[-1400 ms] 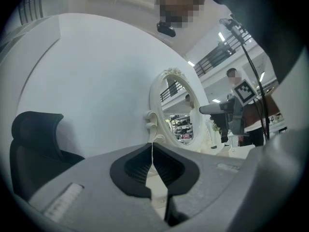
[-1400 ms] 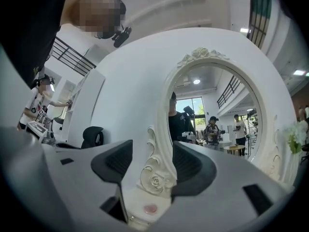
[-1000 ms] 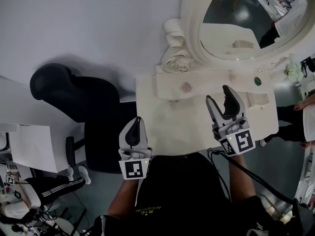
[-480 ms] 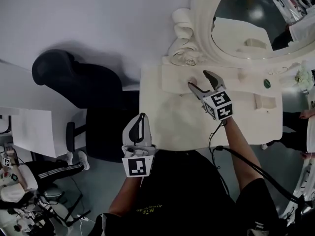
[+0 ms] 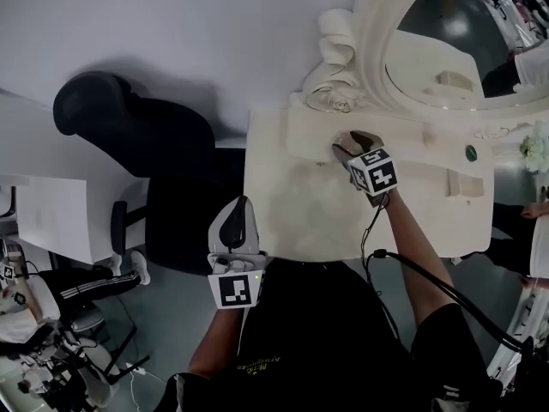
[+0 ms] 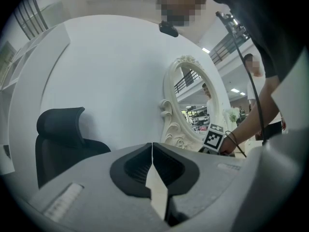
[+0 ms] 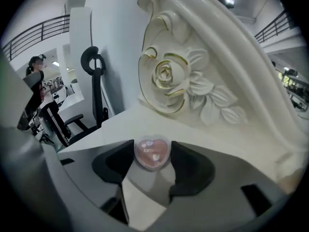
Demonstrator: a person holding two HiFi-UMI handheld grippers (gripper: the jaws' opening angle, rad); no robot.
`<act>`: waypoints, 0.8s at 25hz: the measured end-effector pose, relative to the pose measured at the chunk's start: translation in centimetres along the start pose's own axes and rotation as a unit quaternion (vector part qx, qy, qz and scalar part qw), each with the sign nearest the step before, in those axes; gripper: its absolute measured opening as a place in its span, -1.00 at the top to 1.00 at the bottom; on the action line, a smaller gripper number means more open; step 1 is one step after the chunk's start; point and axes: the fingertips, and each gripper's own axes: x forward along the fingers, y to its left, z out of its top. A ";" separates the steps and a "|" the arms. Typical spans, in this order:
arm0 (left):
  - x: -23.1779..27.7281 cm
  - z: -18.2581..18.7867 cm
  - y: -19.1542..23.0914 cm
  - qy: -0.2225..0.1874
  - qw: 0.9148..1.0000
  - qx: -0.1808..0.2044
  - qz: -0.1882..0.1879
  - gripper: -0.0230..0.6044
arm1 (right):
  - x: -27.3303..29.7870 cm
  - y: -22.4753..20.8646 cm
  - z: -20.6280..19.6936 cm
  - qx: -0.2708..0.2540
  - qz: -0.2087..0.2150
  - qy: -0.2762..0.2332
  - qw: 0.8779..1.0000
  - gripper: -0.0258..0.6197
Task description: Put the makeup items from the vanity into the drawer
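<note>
On the raised back shelf of the cream vanity desk, just below the carved rose at the foot of the mirror frame: pink heart compact. It has a clear case and lies flat; the lid print is too small to read.

Right hand-held gripper is reached across the desk to it, right arm stretched out, marker cube facing up. Right gripper view:
- compact sits squarely between the two jaw tips
- one dark pad just beside each edge
- jaws closing on it, but no firm squeeze visible
- compact flat on the shelf, not lifted

Left hand-held gripper is held off the desk's front-left corner, beside the black office chair, nose pointing toward the desk. Left gripper view: jaws together, tips meeting, nothing between them.

Other stuff:
- small dark-green round item further right on the same shelf, well apart from the compact
- cream block-shaped item near it, can't tell what it is
- black cable trails from the right hand-held gripper back past the person's body
- oval mirror reflects a pale desk top and the room behind
</note>
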 end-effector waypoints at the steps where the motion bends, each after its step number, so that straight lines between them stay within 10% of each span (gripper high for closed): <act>1: 0.0 0.0 0.0 0.001 1.000 0.000 0.000 0.85 | 0.0 0.0 -0.1 0.001 0.001 -0.002 1.000 0.17; 20: 3.2 1.1 -4.7 -0.023 0.996 0.021 -0.087 0.85 | -8.8 -0.6 4.7 0.001 -0.040 -0.130 0.991 0.23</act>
